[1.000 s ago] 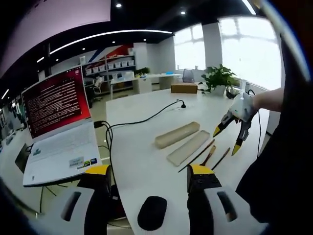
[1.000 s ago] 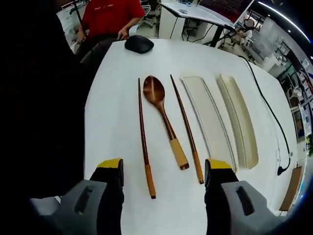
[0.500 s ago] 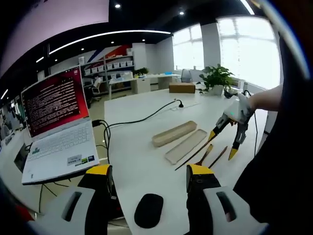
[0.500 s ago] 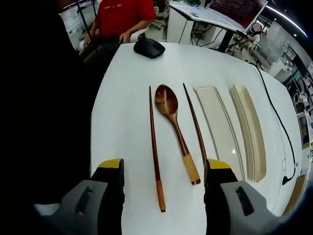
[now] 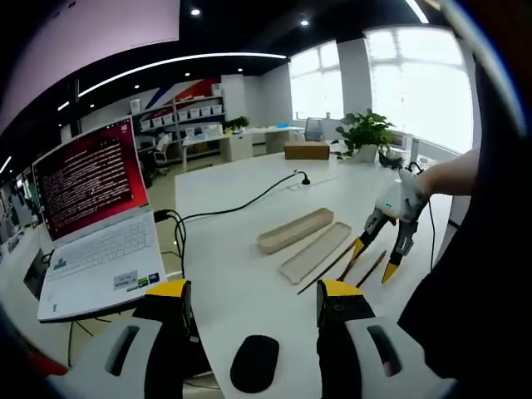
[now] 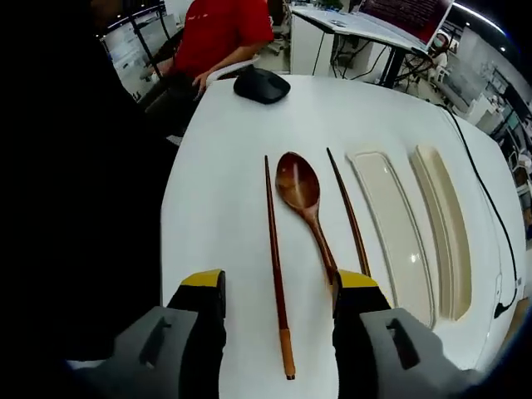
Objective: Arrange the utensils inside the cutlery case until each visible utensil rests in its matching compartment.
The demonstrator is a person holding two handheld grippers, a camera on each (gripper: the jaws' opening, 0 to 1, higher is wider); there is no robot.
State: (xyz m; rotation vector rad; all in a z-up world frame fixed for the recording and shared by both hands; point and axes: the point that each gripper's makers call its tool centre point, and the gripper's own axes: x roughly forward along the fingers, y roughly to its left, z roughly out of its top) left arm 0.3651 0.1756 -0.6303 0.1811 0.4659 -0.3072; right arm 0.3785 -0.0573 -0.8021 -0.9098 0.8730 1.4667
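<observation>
**Inspector:** Two chopsticks and one spoon [image 6: 301,184] lie on the white table [image 6: 216,166], none in the case. In the right gripper view the left chopstick [image 6: 275,262] lies free; the spoon sits just right of it, bowl at the far end; the right chopstick [image 6: 347,212] lies beside the spoon, between it and the case tray [image 6: 391,229]. The case lid [image 6: 445,229] lies right of the tray, both empty.

**Clerk:** And the grippers?

**Inspector:** Right gripper [image 6: 277,287]: jaws wide apart, holding nothing, straddling the near end of the left chopstick; the spoon's handle end is hidden behind its right jaw. Left gripper [image 5: 251,293]: jaws wide apart, holding nothing, above the near table edge by a black mouse [image 5: 253,363].

**Clerk:** What does one view add?

**Inspector:** Left gripper view shows the right gripper from the side, yellow tips spread and pointing down over the utensils, with a hand [image 5: 449,172] behind it. It also shows a laptop [image 5: 96,220] at left, a black cable [image 5: 237,205], a potted plant [image 5: 368,133] far off. Right gripper view adds a seated person in a red shirt [image 6: 224,29] beyond the mouse.
</observation>
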